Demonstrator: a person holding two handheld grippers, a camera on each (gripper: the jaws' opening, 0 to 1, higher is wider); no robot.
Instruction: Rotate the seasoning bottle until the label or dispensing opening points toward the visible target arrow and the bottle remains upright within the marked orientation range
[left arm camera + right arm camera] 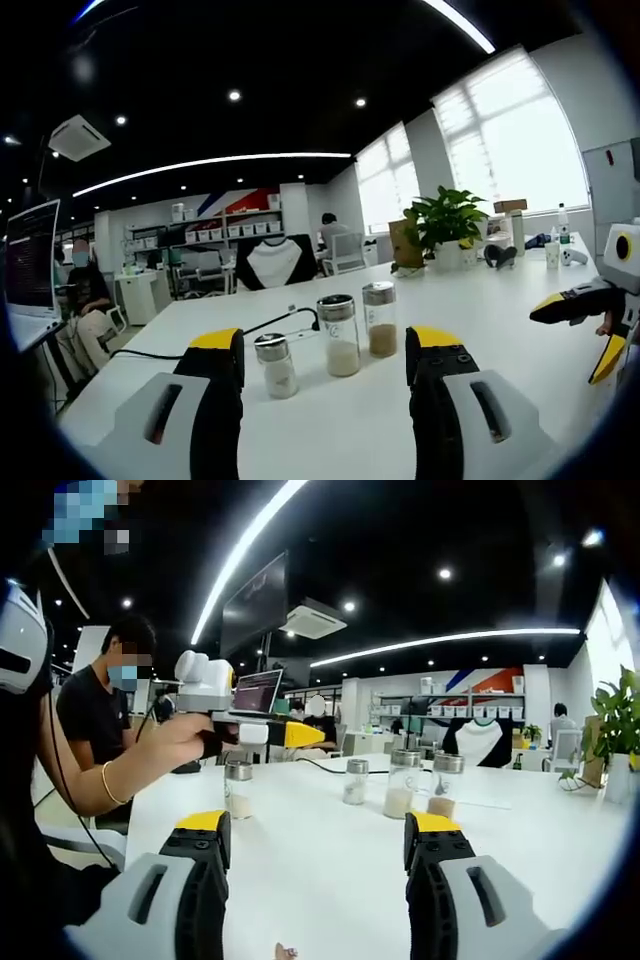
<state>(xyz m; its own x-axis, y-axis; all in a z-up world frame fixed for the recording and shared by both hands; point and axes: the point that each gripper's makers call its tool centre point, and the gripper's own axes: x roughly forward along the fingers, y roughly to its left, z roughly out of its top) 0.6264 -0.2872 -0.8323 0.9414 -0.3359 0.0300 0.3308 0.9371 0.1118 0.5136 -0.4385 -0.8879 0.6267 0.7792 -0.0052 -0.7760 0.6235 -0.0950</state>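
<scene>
On the white table (500,400) stand three glass seasoning bottles with metal caps, all upright: a small one (275,365), a taller one with white grains (340,335) and one with brown grains (380,320). My left gripper (325,340) is open, and the bottles stand just beyond its jaws. The right gripper (570,340) hangs open at the right, away from them. In the right gripper view the row of bottles (400,782) sits farther off, with another small bottle (238,790) apart at the left. My right gripper (318,825) is open and holds nothing. A hand holds the left gripper (300,735) above that small bottle.
A black cable (270,325) runs across the table behind the bottles. A potted plant (445,220) and a cup (553,255) stand at the far end. A seated person (100,730) and an open laptop (255,692) are at the left side.
</scene>
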